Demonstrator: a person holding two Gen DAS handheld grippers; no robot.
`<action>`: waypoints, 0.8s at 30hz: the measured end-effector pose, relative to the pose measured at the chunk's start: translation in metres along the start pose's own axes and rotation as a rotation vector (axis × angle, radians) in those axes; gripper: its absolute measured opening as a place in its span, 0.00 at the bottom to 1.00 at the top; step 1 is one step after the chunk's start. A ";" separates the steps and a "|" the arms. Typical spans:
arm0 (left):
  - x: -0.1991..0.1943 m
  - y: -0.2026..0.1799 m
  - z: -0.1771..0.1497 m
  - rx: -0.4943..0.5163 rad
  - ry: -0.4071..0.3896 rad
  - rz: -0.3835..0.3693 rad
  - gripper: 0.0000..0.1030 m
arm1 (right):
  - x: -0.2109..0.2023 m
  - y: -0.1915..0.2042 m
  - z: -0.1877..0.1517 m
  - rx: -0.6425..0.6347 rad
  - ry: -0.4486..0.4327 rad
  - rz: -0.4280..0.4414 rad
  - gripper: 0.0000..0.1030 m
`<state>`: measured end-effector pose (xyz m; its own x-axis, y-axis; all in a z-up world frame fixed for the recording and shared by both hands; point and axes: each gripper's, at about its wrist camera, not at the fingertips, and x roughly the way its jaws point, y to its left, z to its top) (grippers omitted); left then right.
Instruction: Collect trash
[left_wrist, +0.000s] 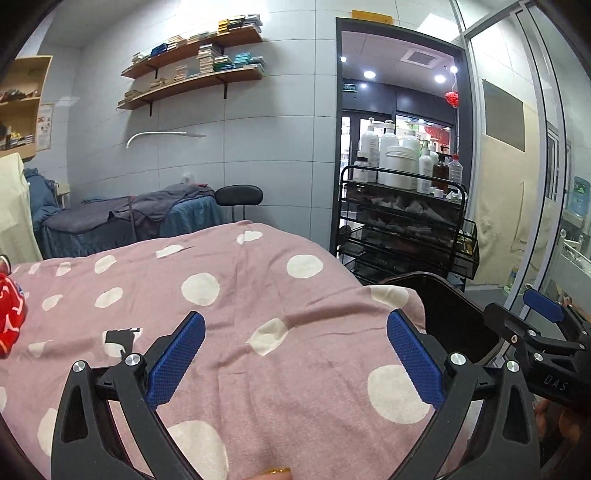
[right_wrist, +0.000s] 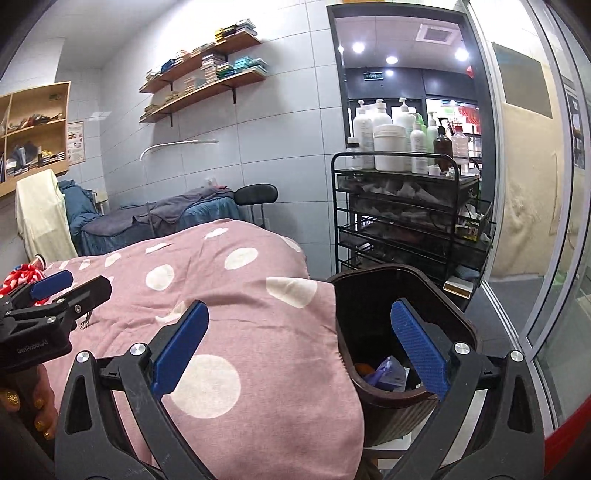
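A dark brown trash bin (right_wrist: 458, 317) stands beside the right end of a bed covered in a pink blanket with white dots (right_wrist: 229, 295). Purple and orange scraps (right_wrist: 384, 371) lie inside it. My right gripper (right_wrist: 299, 332) is open and empty, held over the blanket's edge and the bin's rim. My left gripper (left_wrist: 295, 343) is open and empty above the pink blanket (left_wrist: 229, 295); the bin (left_wrist: 454, 314) shows at its right. A red and white patterned item (left_wrist: 11, 314) lies at the blanket's far left, also seen in the right wrist view (right_wrist: 22, 277).
A black wire trolley (right_wrist: 406, 221) with white pump bottles (right_wrist: 384, 140) stands behind the bin, by a doorway. A glass partition (right_wrist: 535, 184) runs along the right. A second bed with blue and grey covers (left_wrist: 129, 218) and a black stool (left_wrist: 240, 195) stand by the tiled wall.
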<state>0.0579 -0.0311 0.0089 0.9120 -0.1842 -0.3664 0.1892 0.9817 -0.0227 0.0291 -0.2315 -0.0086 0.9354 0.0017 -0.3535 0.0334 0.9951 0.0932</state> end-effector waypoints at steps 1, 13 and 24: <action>-0.002 0.002 -0.001 -0.005 -0.005 0.006 0.95 | -0.001 0.002 -0.001 0.001 -0.001 0.005 0.95; -0.019 0.009 -0.009 -0.014 -0.047 0.039 0.95 | -0.013 0.018 -0.006 -0.042 -0.029 0.023 0.95; -0.019 0.009 -0.009 -0.013 -0.045 0.039 0.95 | -0.013 0.017 -0.005 -0.043 -0.024 0.022 0.95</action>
<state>0.0386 -0.0181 0.0071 0.9343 -0.1470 -0.3249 0.1483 0.9887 -0.0210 0.0157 -0.2138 -0.0072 0.9441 0.0214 -0.3289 -0.0018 0.9982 0.0600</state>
